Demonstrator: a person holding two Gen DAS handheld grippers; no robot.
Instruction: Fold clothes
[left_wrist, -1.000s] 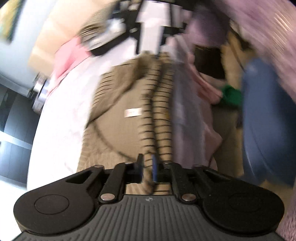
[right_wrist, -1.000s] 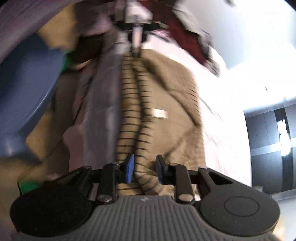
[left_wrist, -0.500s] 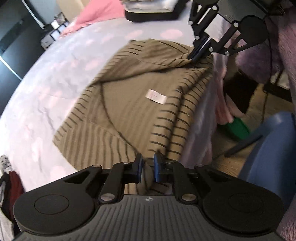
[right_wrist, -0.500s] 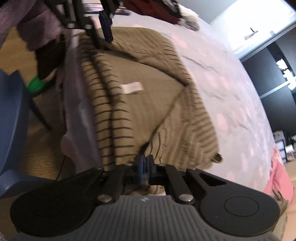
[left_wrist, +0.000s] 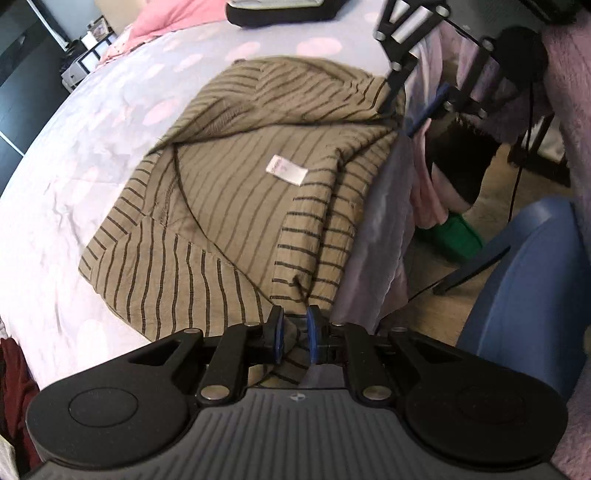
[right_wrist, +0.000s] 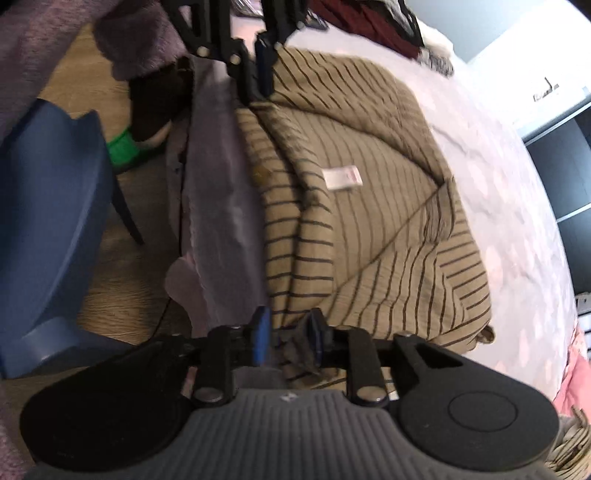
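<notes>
**While both grippers work the near edge, the striped garment lies on the bed**

The olive striped garment (left_wrist: 236, 206) lies partly folded on the pale spotted bedcover (left_wrist: 74, 155), at the edge beside the blue chair (right_wrist: 48, 206). The left gripper (left_wrist: 293, 334) pinches a corner of its hem. The right gripper (right_wrist: 288, 338) has just been opening; cloth sits loose between its jaws.

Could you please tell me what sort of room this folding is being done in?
Most likely a bedroom: the striped shirt lies on a bed with a lilac spotted cover, a pink pillow sits at its far end, and a blue chair stands alongside.
</notes>
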